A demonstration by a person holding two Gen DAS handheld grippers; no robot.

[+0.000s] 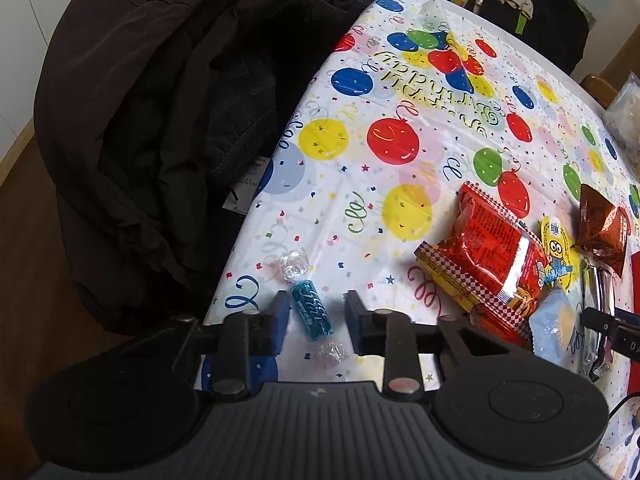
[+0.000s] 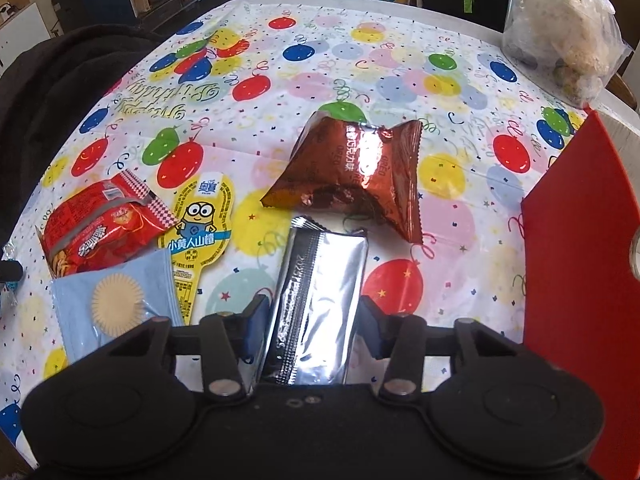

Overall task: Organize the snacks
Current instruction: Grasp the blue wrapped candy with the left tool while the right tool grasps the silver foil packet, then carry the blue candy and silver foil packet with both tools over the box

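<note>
A blue twist-wrapped candy [image 1: 312, 312] lies on the balloon tablecloth [image 1: 360, 208] near its left edge. My left gripper [image 1: 317, 308] points down over it, open, the candy between its fingers with a small gap on the right side. A silver foil packet [image 2: 320, 304] lies lengthwise in my right gripper [image 2: 314, 320], whose pads press on both long edges. Left of the packet lie a light blue packet [image 2: 116, 312], a red snack bag [image 2: 96, 224] and a yellow Minion snack [image 2: 200, 220]. A brown foil pouch [image 2: 356, 176] lies just beyond the silver one.
A black coat [image 1: 160, 140] is heaped off the table's left edge. A red panel [image 2: 580, 260] stands at the right. A clear plastic bag [image 2: 560, 32] sits at the far right corner. The right gripper's side [image 1: 612, 328] shows by the silver packet [image 1: 598, 312].
</note>
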